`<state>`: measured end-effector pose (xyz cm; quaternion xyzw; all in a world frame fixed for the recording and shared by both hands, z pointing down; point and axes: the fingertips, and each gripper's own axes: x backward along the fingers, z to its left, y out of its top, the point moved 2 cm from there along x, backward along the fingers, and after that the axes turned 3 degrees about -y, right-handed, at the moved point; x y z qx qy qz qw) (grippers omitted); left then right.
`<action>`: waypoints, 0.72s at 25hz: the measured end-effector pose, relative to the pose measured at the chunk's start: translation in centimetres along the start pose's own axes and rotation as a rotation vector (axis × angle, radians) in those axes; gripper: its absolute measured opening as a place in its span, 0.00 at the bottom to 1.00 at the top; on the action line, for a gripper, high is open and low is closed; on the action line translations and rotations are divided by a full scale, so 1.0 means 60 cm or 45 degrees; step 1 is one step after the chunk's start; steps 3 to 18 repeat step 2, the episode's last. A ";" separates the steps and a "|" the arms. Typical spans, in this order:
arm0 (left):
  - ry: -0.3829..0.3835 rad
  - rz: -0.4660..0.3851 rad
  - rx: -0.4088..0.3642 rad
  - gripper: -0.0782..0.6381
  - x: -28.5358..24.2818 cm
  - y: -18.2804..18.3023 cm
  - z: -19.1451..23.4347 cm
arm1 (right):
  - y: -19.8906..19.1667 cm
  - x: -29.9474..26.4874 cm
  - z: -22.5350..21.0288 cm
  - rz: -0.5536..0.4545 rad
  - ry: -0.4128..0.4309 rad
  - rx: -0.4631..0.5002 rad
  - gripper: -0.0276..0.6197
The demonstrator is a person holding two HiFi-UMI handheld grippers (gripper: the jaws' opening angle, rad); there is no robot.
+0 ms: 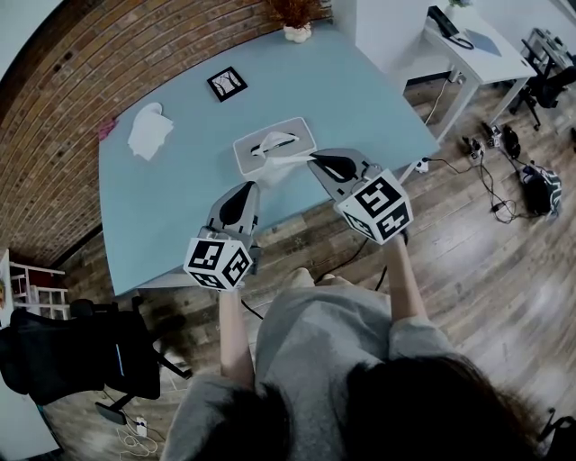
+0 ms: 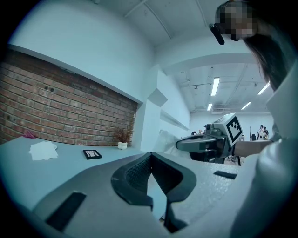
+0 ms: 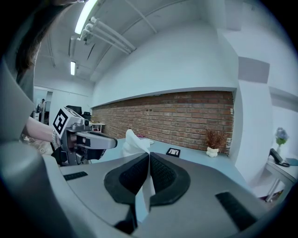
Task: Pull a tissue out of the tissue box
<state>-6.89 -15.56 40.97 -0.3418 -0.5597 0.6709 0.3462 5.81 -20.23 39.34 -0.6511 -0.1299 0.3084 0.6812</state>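
Note:
The white tissue box point(image 1: 249, 155) lies flat on the light blue table point(image 1: 360, 99), near its front edge. A white tissue point(image 1: 284, 159) stretches from the box's slot toward the right. My right gripper point(image 1: 312, 162) is shut on the tissue's end just right of the box. In the right gripper view the tissue point(image 3: 135, 142) rises beyond the shut jaws point(image 3: 149, 156), and a strip of it shows between the pads. My left gripper point(image 1: 251, 187) hovers in front of the box, shut with nothing in it; its own view shows the jaws point(image 2: 150, 157) meeting at the tips.
A crumpled tissue point(image 1: 149, 131) lies at the table's left. A small black frame point(image 1: 227, 83) and a potted plant point(image 1: 295, 27) sit farther back by the brick wall. A white desk point(image 1: 472, 45) stands to the right, a black chair point(image 1: 72, 347) at lower left, cables point(image 1: 490, 176) on the floor.

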 end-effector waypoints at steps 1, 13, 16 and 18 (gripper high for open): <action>0.000 0.002 0.000 0.11 0.000 0.000 -0.001 | -0.001 0.001 0.000 0.001 -0.001 -0.001 0.05; 0.000 0.003 -0.001 0.11 0.000 -0.001 -0.002 | -0.002 0.002 -0.001 0.001 -0.003 -0.002 0.05; 0.000 0.003 -0.001 0.11 0.000 -0.001 -0.002 | -0.002 0.002 -0.001 0.001 -0.003 -0.002 0.05; 0.000 0.003 -0.001 0.11 0.000 -0.001 -0.002 | -0.002 0.002 -0.001 0.001 -0.003 -0.002 0.05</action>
